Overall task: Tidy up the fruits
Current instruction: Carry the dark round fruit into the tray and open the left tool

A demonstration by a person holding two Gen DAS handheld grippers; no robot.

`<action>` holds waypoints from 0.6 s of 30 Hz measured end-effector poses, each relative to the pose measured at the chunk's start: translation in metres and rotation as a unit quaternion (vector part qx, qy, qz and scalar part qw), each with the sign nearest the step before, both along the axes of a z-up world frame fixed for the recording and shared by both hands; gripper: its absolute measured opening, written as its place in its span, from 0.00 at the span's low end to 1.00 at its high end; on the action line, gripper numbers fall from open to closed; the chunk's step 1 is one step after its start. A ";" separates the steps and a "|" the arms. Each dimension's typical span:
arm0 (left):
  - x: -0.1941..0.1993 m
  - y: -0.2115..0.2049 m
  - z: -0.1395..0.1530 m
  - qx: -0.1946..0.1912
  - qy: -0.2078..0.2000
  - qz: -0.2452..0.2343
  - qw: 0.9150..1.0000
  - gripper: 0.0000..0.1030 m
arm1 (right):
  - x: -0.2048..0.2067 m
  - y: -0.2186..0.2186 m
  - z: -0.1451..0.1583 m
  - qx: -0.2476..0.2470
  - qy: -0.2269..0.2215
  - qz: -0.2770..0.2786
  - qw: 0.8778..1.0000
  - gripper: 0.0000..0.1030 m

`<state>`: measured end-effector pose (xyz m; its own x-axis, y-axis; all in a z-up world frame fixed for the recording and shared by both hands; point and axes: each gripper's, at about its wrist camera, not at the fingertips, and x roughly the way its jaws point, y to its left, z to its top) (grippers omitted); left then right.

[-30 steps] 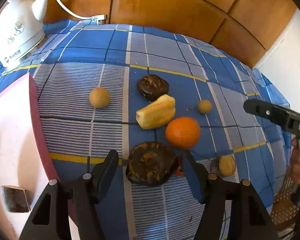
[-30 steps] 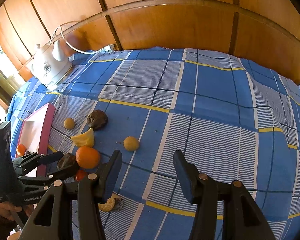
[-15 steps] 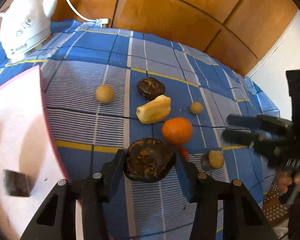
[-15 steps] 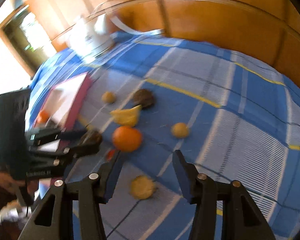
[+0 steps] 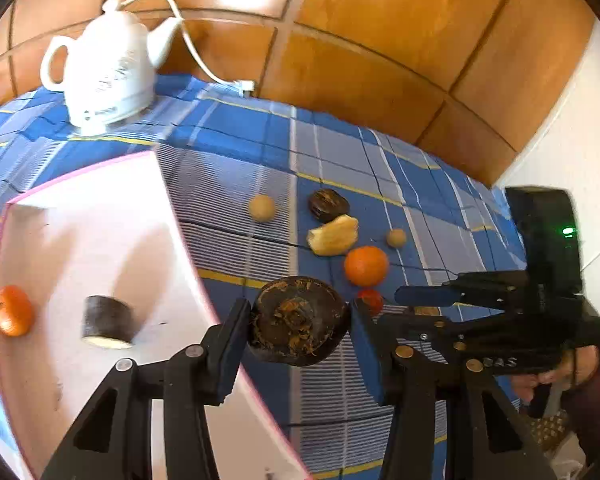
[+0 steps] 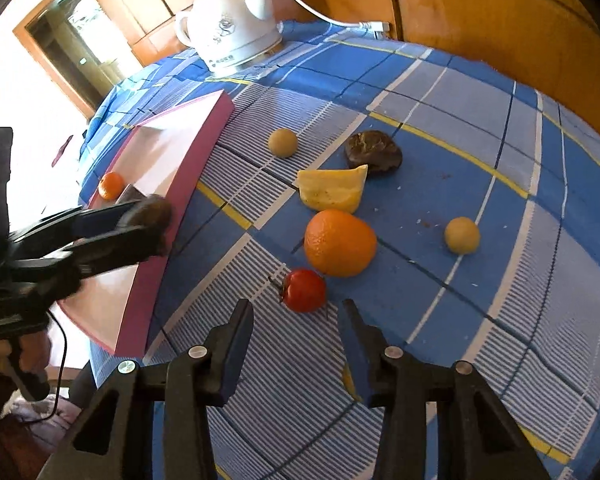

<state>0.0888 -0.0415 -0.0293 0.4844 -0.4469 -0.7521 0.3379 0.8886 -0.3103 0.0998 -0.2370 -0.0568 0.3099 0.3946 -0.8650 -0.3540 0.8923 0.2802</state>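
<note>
While my left hand-held gripper clamps the dark round fruit at lower centre, over the pink tray rim, I would carry it leftward before releasing. Right hand-held gripper: open, empty, just short of the small tomato.

At lower centre the left gripper clamps a dark round fruit above the pink tray's right edge. On the tray at left lie a small orange and a dark cut chunk. The right gripper enters from the right.
</note>
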 end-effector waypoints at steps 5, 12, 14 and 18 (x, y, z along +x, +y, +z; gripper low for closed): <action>0.004 0.031 0.011 0.002 -0.016 0.038 0.999 0.49 | 0.005 0.006 -0.010 -0.013 0.009 -0.004 1.000 0.36; 0.040 0.090 0.012 0.034 -0.028 0.142 0.989 0.49 | 0.005 0.011 -0.012 -0.030 -0.004 0.001 1.000 0.24; 0.053 0.105 0.006 0.043 -0.018 0.167 0.985 0.49 | 0.004 0.012 -0.012 -0.035 -0.008 0.004 0.999 0.24; 0.067 0.126 -0.004 0.058 -0.006 0.203 0.977 0.49 | 0.003 0.014 -0.012 -0.034 -0.009 0.013 0.999 0.24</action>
